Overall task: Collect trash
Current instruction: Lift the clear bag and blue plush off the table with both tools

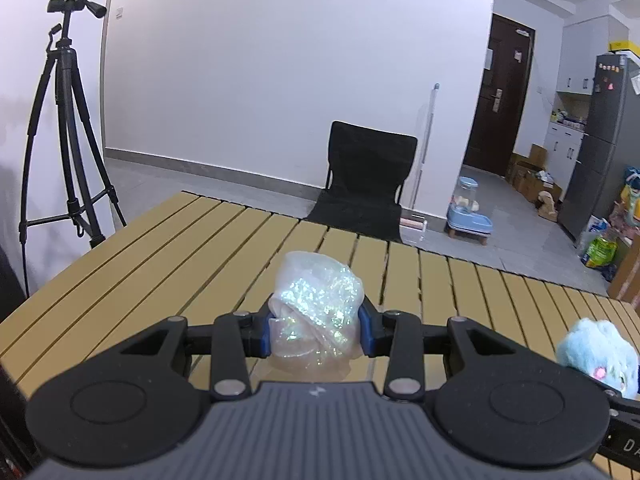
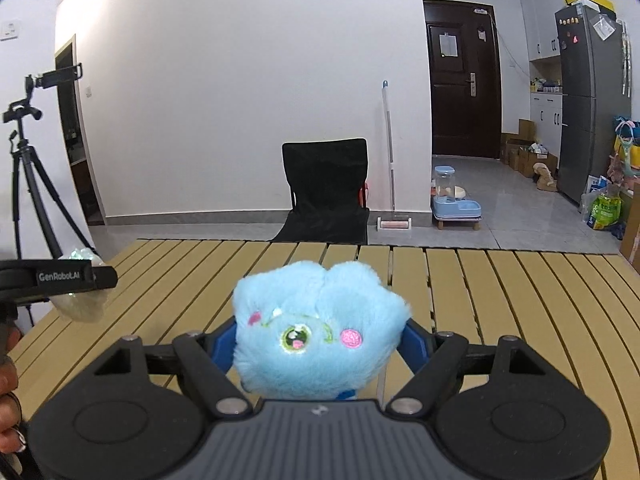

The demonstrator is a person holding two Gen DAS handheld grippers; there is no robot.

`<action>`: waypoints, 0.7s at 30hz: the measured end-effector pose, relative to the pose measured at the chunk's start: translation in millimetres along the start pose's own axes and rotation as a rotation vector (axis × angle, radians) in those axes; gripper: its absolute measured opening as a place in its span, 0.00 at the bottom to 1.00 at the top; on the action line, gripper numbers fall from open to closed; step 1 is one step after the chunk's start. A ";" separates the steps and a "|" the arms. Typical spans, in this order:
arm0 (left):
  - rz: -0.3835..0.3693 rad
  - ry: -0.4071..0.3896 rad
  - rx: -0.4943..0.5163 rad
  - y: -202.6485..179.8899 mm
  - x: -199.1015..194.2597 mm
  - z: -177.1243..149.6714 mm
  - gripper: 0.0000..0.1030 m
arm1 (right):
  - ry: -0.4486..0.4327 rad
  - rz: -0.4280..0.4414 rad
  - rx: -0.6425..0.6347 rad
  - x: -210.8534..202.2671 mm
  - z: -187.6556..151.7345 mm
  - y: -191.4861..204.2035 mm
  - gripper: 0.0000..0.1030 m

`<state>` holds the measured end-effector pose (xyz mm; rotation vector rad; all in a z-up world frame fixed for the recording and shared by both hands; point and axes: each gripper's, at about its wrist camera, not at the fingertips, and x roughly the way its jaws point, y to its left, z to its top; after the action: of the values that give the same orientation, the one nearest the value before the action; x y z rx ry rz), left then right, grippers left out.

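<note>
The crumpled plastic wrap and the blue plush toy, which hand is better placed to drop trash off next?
Left, probably. The left gripper is shut on the crumpled plastic wrap, which looks like trash. The right gripper grips a blue plush toy, hardly trash. No bin shows in either view.

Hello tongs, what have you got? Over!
Left tongs shut on crumpled plastic wrap. Right tongs shut on blue plush toy. Both above slatted table, nothing blocking.

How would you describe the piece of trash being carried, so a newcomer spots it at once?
Start at the slatted tan table. Above it, the left gripper pinches a crumpled clear plastic wrapper. Unlike the fluffy blue plush toy in the right gripper, it is translucent and glitters.
</note>
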<state>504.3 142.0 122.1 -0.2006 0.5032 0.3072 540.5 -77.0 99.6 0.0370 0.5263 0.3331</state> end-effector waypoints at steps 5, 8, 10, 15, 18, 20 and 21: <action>-0.022 0.000 0.018 0.4 -46.8 -19.5 0.37 | -0.007 -0.002 -0.001 -47.6 -19.3 4.0 0.76; -0.028 -0.002 0.028 1.9 -73.5 -32.6 0.37 | -0.011 0.000 0.001 -73.4 -32.2 6.2 0.76; -0.033 0.000 0.030 3.9 -89.6 -41.4 0.37 | -0.011 -0.001 0.002 -89.3 -41.6 6.6 0.76; -0.044 -0.005 0.042 8.5 -126.4 -61.8 0.37 | -0.012 0.002 0.008 -125.8 -67.1 6.6 0.76; -0.054 -0.009 0.050 10.6 -145.9 -73.3 0.37 | -0.011 0.001 0.008 -144.6 -81.9 7.0 0.76; -0.063 -0.008 0.055 12.4 -156.7 -81.0 0.37 | -0.009 0.000 0.010 -155.7 -92.9 6.8 0.76; -0.067 -0.007 0.058 13.3 -162.7 -86.1 0.37 | -0.007 -0.001 0.013 -160.4 -98.3 6.3 0.76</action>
<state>326.5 93.0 128.3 -0.1592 0.4968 0.2280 359.4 -127.6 93.3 0.0502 0.5219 0.3290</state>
